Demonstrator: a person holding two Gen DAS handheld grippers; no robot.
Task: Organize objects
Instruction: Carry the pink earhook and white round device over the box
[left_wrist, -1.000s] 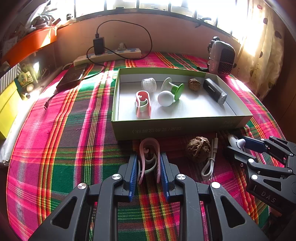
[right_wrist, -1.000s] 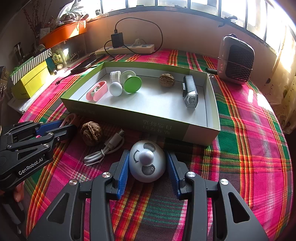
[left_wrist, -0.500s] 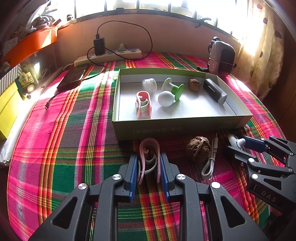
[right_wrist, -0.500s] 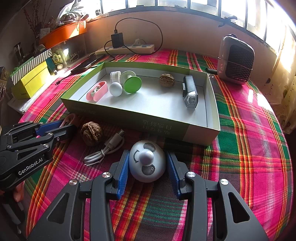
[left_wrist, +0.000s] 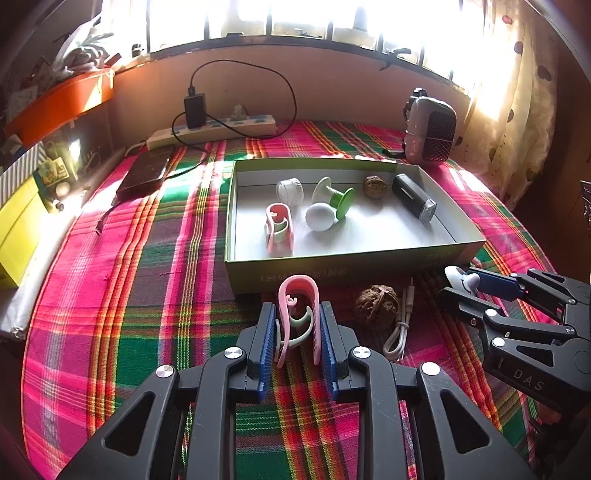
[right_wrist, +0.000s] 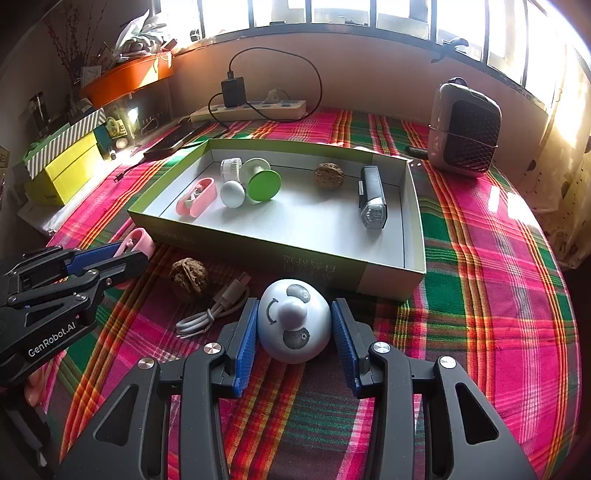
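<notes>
We take the green cardboard box (right_wrist: 413, 236) as our landmark: shallow, rectangular, lidless, white inside. In it we see a pink clip (right_wrist: 196, 196) at its left end, a ribbed white cap (right_wrist: 231, 169) and a smooth white ball (right_wrist: 232, 194) just beside it, a green-and-white spool (right_wrist: 260, 180) lying on its side touching the ball, a wrinkled walnut (right_wrist: 328, 176) toward the back wall, and a black flashlight (right_wrist: 372, 197) with a silver head along the right wall.

In front of the box, on the plaid cloth (right_wrist: 498, 295) covering the counter, the left gripper (left_wrist: 298, 332) has its blue ribbed jaws closed against a second pink clip (left_wrist: 298, 314), a U-shaped plastic piece with a pale green curl inside, its bend almost at the box's front wall. To its right lie another walnut (left_wrist: 376, 305) and a coiled white cable (left_wrist: 397, 334).

The right gripper (right_wrist: 293, 332), also just in front of the box, has its jaws set either side of a rounded white dome gadget (right_wrist: 293, 323) with a raised knob and two dark oval marks; the left pad meets it, a sliver of gap shows at the right.

Behind the box we see a power strip (right_wrist: 251, 110) with a black charger, and to its right rear a mesh-fronted speaker (right_wrist: 465, 131).
</notes>
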